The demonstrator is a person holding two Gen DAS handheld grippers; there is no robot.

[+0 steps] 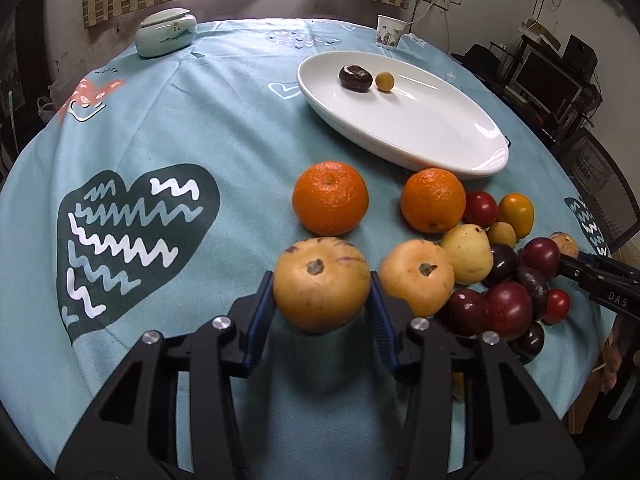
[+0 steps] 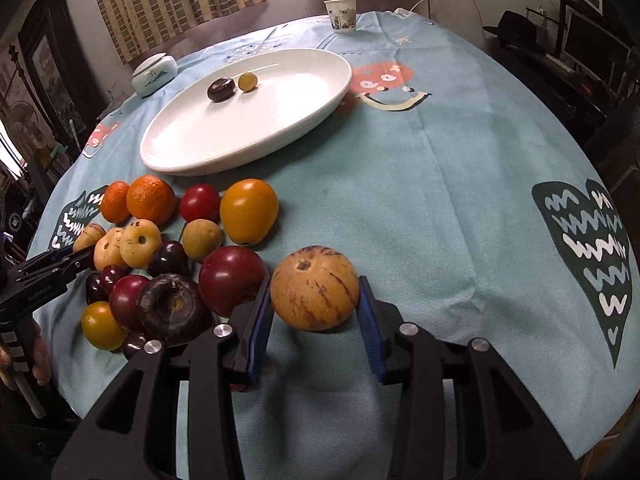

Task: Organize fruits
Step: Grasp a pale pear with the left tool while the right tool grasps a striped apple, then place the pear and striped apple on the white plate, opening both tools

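Observation:
My left gripper (image 1: 322,294) is shut on a tan round melon-like fruit (image 1: 322,282); its pads touch both sides. My right gripper (image 2: 316,308) holds a striped tan fruit (image 2: 315,289) between its jaws; the left pad touches and the right pad is close against it. A pile of fruit lies between the grippers: two oranges (image 1: 330,197), plums (image 1: 508,310), tomatoes (image 2: 249,210) and small tan fruits (image 2: 140,242). A white oval plate (image 1: 420,136) holds a dark fruit (image 1: 355,77) and a small yellow one (image 1: 385,81). The plate also shows in the right wrist view (image 2: 280,120).
A blue patterned tablecloth (image 1: 160,128) covers the round table. A pale lidded jar (image 1: 166,37) stands at the far left edge and a paper cup (image 1: 388,31) at the far side. Chairs and shelves with monitors stand to the right of the table.

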